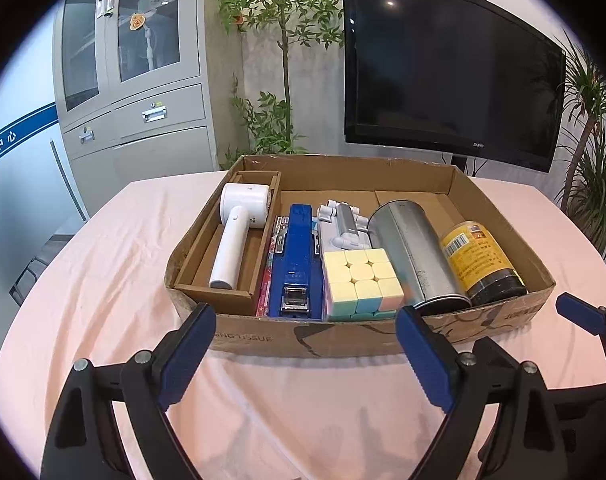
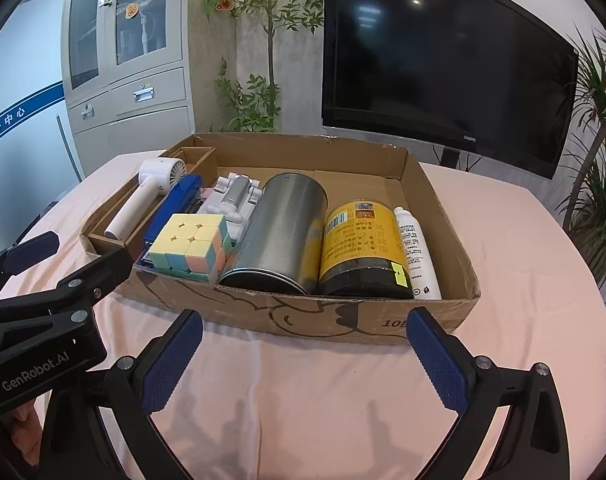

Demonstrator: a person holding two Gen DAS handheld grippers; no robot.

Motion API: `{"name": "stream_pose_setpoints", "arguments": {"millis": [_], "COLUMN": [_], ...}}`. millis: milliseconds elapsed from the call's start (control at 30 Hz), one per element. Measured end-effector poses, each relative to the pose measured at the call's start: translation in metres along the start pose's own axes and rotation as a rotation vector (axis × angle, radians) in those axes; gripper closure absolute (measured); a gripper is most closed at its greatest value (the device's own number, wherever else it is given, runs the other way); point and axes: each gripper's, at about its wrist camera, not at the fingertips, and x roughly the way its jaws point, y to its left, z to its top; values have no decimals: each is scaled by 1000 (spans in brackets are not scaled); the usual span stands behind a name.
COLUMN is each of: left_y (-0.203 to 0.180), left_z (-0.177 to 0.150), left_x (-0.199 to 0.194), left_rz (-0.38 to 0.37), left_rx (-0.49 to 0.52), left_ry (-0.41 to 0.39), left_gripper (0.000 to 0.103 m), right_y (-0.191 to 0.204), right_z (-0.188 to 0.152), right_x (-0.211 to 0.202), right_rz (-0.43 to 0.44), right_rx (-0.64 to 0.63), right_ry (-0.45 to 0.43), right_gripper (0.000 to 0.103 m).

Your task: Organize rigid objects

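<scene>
SANYO on television (image 1: pixel 479 145); GenRobot.AI on left hand-held gripper (image 2: pixel 35 372) (white lettering); 10 on cardboard box (image 2: pixel 391 323).

Ahead of our fingers (image 1: pixel 187 360) sits the cardboard box (image 1: pixel 343 336); inside, the stapler (image 1: pixel 295 256) lies left of the puzzle cube (image 1: pixel 361 282), the metal tin (image 1: pixel 415 256) right.

table: pink cloth (image 1: pixel 103 280) under me, wrinkled | wall ahead: black SANYO television (image 1: pixel 451 68), dark | left of it: tall leafy plant (image 1: pixel 279 40) | far left: grey cabinet (image 1: pixel 131 72), glass doors, two drawers | right edge: spiky palm-like plant (image 2: pixel 599 152) behind the table
</scene>
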Motion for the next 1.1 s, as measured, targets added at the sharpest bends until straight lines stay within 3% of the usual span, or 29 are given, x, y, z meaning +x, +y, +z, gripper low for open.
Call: {"name": "stream_pose_setpoints", "arguments": {"millis": [1100], "left_y": [-3], "left_z": [0], "left_x": [21], "left_rz": [-29], "left_rx": [-3], "left_ry": [22], "left_gripper": [12], "right_y": [-8], "right_z": [1], "right_x": [25], "right_rz": [-4], "right_rx": [5], "right_ry": [26], "right_gripper": [1]}}
